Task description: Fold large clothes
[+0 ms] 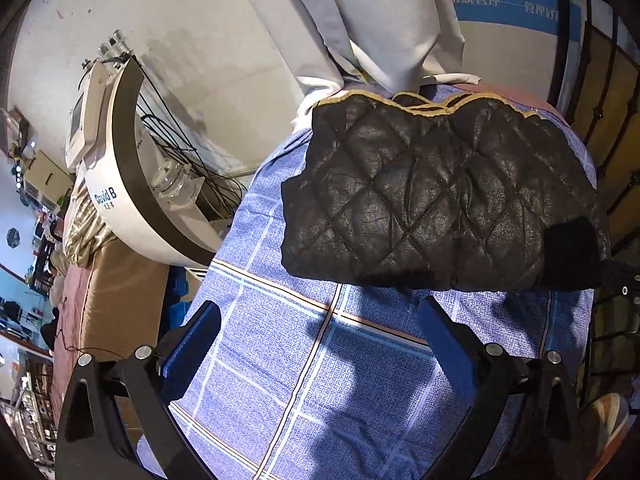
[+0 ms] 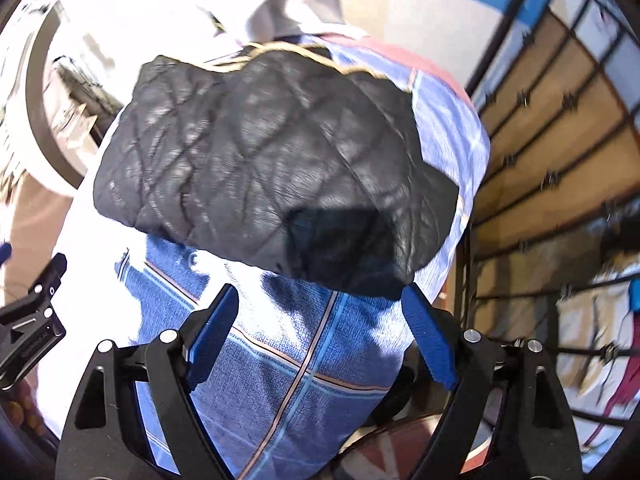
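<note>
- Black quilted jacket (image 1: 436, 196) lies folded into a compact bundle on the far part of the blue checked bed sheet (image 1: 304, 380); same bundle in the right wrist view (image 2: 272, 168), which is motion-blurred.
- Jacket surface: crinkled leather-like skin, diamond stitching, tan piping along its far edge, a matte black patch at its near right corner.
- Sheet: woven blue cloth, pale grid lines and one orange-brown stripe; bare stretch of it between the bundle's near edge and both grippers.
- Left gripper (image 1: 320, 312): jaws spread wide, nothing between them, hovering above the sheet just short of the bundle.
- Right gripper (image 2: 320, 300): blue-padded fingers (image 2: 430, 336) parted, empty; the right fingertip sits close to the bundle's near right corner, contact unclear.
- Sheet's left edge drops toward a curved white machine (image 1: 132, 184) with dark trim and black cables.
- Right edge runs near a black metal grid rack (image 2: 552, 128).
- Pale cloth hanging (image 1: 360, 20) just beyond the far edge.
</note>
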Action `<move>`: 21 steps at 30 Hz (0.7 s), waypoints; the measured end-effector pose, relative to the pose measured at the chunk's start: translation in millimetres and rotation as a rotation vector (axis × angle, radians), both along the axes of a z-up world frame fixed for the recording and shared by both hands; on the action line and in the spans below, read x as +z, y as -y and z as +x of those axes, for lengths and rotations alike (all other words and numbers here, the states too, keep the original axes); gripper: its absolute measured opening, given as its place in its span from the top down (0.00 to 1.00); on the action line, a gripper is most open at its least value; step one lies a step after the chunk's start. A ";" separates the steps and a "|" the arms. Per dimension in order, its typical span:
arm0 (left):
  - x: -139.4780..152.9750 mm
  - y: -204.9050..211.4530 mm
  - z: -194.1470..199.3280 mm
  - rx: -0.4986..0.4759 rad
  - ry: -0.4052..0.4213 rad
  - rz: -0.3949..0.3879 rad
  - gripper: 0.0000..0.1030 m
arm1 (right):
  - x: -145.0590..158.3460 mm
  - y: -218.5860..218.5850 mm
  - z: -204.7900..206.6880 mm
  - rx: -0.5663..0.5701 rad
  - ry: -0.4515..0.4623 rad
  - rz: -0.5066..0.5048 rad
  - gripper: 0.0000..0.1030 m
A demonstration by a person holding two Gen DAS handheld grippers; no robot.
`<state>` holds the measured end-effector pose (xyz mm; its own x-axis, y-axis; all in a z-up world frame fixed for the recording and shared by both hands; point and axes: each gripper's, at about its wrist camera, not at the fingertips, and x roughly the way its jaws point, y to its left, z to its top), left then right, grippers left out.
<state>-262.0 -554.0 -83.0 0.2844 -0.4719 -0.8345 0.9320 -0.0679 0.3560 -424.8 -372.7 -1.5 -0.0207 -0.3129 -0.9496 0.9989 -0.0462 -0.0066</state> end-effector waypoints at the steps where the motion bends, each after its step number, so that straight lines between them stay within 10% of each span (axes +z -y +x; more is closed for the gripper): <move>1: 4.2 0.4 -2.4 -0.008 0.014 -0.002 0.06 | 4.1 0.1 4.0 0.015 -0.015 -0.008 0.20; 11: 1.8 14.2 -23.0 -0.022 0.065 0.037 0.06 | 22.1 5.0 16.6 0.049 -0.047 -0.035 0.14; 21: -13.3 34.7 -4.0 0.070 -0.153 0.165 0.06 | 8.7 12.9 2.3 0.022 -0.056 0.010 0.14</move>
